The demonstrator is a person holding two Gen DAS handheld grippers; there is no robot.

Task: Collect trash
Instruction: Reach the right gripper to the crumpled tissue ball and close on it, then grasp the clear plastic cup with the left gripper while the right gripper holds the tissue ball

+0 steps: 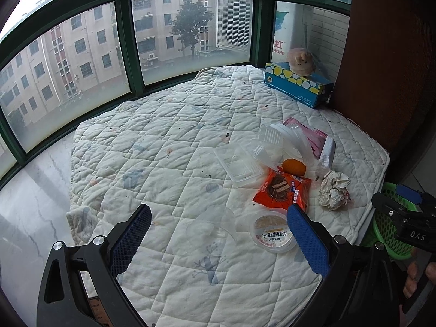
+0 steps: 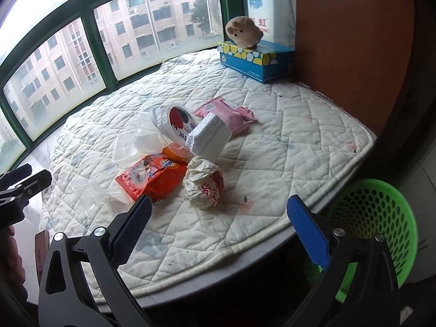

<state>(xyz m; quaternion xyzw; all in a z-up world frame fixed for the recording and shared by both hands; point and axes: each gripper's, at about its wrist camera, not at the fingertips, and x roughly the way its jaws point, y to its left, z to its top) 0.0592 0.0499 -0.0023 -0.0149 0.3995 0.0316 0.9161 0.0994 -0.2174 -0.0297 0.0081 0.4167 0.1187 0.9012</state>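
Hovering wide open and empty, the left hand-held gripper (image 1: 219, 231) framed a round lid (image 1: 273, 231) on the quilted pad (image 1: 169, 136). From the right, its hand-held gripper (image 2: 219, 222) — equally wide — faced a crumpled paper ball (image 2: 203, 184), beside the red wrapper (image 2: 152, 177); green basket (image 2: 381, 218) just off the edge.

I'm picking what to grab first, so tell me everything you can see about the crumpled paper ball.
The paper ball is a fist-shaped wad of thin white paper, heavily creased, with red print showing on its near side. It rests on the quilt near the edge closest to the green basket. It sits just right of the orange wrapper, apparently touching it, and in front of the white foam block. Neither gripper touches it; the right gripper hangs open just before it.
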